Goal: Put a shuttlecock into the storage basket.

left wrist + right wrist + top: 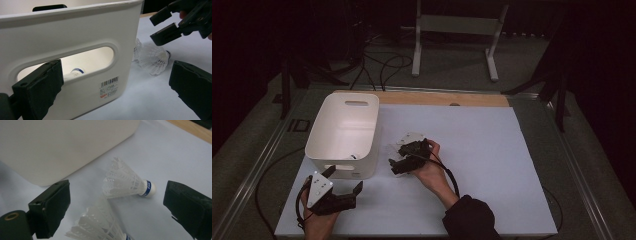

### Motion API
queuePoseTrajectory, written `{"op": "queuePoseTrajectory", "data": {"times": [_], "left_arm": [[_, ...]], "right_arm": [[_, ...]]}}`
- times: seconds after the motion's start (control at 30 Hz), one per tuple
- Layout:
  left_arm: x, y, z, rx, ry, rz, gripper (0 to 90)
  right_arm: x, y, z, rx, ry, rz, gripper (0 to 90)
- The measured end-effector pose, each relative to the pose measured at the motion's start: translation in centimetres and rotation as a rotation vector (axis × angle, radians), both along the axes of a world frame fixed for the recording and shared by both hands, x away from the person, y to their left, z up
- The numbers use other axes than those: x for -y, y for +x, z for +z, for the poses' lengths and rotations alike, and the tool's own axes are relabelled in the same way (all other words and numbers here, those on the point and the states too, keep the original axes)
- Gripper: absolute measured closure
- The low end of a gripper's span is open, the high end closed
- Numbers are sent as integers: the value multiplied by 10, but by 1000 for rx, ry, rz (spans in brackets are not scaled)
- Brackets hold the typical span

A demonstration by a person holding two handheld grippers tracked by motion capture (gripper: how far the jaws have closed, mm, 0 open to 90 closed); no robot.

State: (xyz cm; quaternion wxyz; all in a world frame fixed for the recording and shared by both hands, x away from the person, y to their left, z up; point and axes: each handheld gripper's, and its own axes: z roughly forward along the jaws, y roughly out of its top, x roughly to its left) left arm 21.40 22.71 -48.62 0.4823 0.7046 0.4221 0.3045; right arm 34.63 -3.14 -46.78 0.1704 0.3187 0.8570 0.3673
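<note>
Two white shuttlecocks lie on their sides on the surface beside the white bin (62,147). The farther shuttlecock (127,182) points its blue-banded cork right, feathers left, in the right gripper view. The right gripper (117,207) and left gripper (112,87) both gape wide, holding nothing.

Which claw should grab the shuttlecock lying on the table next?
The right claw, probably. It's open right over two shuttlecocks lying beside the white bin. The left claw, open too, sits by the bin's near end, farther from them.

A white bin (343,131) and white shuttlecocks (123,180) with blue bands lie on a pale table (492,150)
</note>
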Motion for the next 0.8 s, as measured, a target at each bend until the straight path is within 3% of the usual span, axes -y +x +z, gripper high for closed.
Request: {"op": "queuePoseTrajectory", "data": {"times": [0.4, 0.8], "left_arm": [[0, 0, 0, 1, -1, 1, 0], [0, 0, 0, 1, -2, 1, 0]], "right_arm": [[-11, 0, -12, -6, -75, 9, 120], [-8, -1, -15, -11, -105, -2, 154]]}}
